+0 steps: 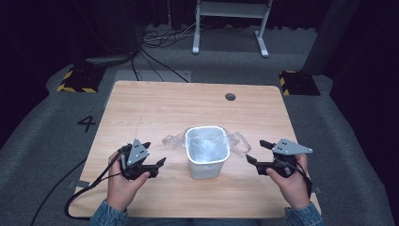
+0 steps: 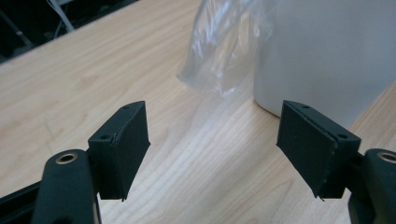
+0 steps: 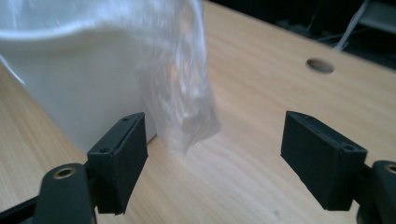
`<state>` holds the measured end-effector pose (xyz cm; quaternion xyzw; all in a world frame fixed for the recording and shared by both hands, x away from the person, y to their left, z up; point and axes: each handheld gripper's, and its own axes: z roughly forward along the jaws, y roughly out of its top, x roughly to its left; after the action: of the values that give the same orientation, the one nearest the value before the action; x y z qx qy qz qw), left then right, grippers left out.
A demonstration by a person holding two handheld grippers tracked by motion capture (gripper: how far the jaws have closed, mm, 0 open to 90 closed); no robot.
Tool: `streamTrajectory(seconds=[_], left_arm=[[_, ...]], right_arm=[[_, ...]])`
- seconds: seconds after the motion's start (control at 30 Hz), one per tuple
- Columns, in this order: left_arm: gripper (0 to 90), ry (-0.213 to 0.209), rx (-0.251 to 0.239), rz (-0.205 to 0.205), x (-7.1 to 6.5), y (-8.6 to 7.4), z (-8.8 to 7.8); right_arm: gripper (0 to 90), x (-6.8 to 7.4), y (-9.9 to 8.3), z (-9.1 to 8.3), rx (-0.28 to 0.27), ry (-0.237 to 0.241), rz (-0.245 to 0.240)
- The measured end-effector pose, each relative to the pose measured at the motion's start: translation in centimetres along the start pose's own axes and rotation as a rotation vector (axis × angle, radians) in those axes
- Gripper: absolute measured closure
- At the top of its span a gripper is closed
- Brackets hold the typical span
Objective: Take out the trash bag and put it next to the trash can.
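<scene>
Bin: the small white plastic waste bin [image 1: 207, 157] stands upright on the wooden counter [image 1: 155, 108], about midway between your two hands; every place below is given from this bin.
Liner: a clear plastic bag [image 1: 207, 143] lines the bin's inside, and its loose edges spill over the rim, to the bin's left and to its right, and hang down toward the counter.
Your left hand-held gripper [image 1: 151, 162]: it sits to the left of the bin, near it but not touching, with its jaws pointing toward the bin's side. The jaws stand wide apart and released, with only bare counter between them. In the left gripper view the bin's white wall [image 2: 327, 51] rises beyond the jaws, with the crumpled bag edge [image 2: 224, 46] hanging beside it.
Your right hand-held gripper [image 1: 258, 153]: it sits to the right of the bin, near it but apart, jaws turned toward the bin. These jaws are released too and hold nothing. In the right gripper view the bag's hanging flap [image 3: 182, 88] droops down beyond the open jaws, and the bin's wall [image 3: 74, 88] stands behind it.
Counter hole: a round cable hole [image 1: 230, 96] lies well beyond the bin, toward the counter's far edge.
Your hands: each wraps its gripper's body, on the near side of the bin.
</scene>
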<state>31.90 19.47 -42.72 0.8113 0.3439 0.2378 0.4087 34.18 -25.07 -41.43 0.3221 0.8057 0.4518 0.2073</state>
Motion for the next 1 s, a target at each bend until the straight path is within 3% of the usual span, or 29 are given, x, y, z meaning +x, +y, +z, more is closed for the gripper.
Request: streamTrajectory(seconds=[0.23,0.27,0.33,0.4,0.47,0.7,1.0], left_arm=[[25.8,-0.006,-0.003,-0.015,-0.2,-0.6,0.5],[25.9,-0.006,-0.005,-0.017,-0.2,-0.6,0.4],[26.0,-0.002,-0.013,-0.022,-0.1,-0.7,0.1],[26.2,0.003,-0.016,-0.027,0.1,-0.9,-0.1],[26.4,0.011,-0.017,-0.028,0.2,-1.0,-0.2],[26.9,0.005,-0.023,-0.020,-0.4,-1.2,-0.8],[26.9,-0.006,-0.035,-0.027,-0.6,-1.4,-1.5]], right_arm=[[25.1,0.6,-1.2,4.2,0.074,0.037,-0.015],[30.8,0.6,-1.2,4.5,0.078,0.040,-0.016],[59.3,0.5,-0.8,4.6,0.069,0.051,-0.032],[74.6,0.4,-0.1,3.9,0.034,0.059,-0.033],[81.4,0.4,1.0,3.0,0.000,0.056,-0.041],[86.2,0.5,5.9,0.7,-0.094,0.058,-0.081],[87.1,2.1,11.1,1.1,-0.148,0.100,-0.166]])
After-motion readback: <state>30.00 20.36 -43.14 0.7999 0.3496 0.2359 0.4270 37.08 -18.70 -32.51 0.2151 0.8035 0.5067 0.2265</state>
